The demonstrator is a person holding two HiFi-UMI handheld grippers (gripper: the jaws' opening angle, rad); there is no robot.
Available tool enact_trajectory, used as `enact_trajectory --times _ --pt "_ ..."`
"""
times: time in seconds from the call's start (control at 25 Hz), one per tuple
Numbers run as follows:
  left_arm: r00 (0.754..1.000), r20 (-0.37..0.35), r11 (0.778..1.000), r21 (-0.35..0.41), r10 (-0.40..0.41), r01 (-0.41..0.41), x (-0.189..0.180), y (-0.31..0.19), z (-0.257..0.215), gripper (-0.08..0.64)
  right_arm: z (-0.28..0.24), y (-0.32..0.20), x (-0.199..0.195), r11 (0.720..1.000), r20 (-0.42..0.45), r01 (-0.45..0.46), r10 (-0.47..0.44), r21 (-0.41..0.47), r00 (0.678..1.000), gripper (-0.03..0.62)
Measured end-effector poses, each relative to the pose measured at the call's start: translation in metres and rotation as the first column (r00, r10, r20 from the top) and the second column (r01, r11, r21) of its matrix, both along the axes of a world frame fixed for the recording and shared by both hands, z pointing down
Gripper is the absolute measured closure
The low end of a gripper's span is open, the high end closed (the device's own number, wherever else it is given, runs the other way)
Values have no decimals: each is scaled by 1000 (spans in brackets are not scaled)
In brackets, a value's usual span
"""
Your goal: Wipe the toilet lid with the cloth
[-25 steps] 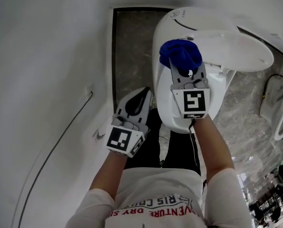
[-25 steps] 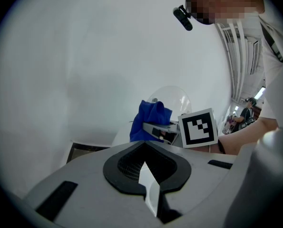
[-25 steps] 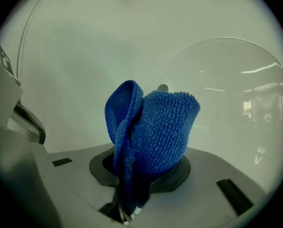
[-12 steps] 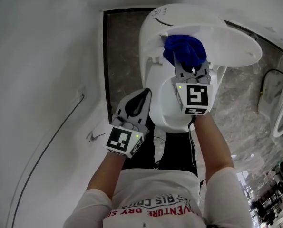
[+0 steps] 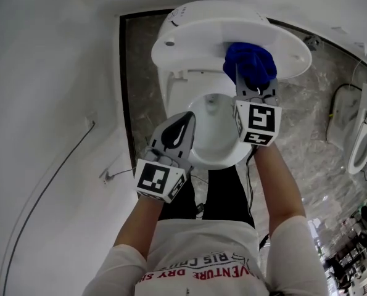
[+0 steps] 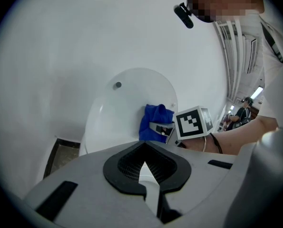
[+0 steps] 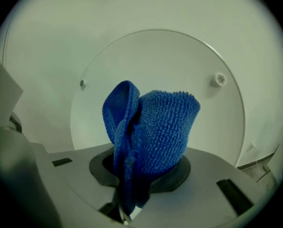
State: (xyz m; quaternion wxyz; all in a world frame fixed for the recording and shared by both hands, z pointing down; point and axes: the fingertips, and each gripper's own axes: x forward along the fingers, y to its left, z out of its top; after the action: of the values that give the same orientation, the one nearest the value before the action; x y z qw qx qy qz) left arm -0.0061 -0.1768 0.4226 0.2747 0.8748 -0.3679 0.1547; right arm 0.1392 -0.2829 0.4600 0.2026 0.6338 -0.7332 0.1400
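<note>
Cloth (image 5: 250,63), blue and nubbly, is sitting bunched in the right claw (image 5: 255,90), which is clenching its lower fold and pushing the wad against the inner face of the raised toilet lid (image 5: 189,32). Over the last second the wad has been climbing from low near the hinge onto the lid's right half, so the wiping looks to be under way, with most of the face seemingly not yet covered. The left claw (image 5: 180,125) is hanging clenched on nothing beside the open bowl (image 5: 215,128), taking no part. The right gripper view is showing a small round bumper (image 7: 219,79) on the lid past the cloth. Only the left gripper view is catching cloth, lid and the right claw's marker cube (image 6: 191,122) from the side.
</note>
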Motion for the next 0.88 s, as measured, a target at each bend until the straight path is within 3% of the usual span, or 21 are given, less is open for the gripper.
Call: enact_trajectory --times 0.16,0.88 --pt "1000 3 1000 0 -7 7 16 4 1 554 1 9 28 999 -43 -35 35 -4 998 499" --pt "1000 17 1000 -17 15 -15 69 50 17 554 0 64 135 976 -69 -215 214 -13 974 499"
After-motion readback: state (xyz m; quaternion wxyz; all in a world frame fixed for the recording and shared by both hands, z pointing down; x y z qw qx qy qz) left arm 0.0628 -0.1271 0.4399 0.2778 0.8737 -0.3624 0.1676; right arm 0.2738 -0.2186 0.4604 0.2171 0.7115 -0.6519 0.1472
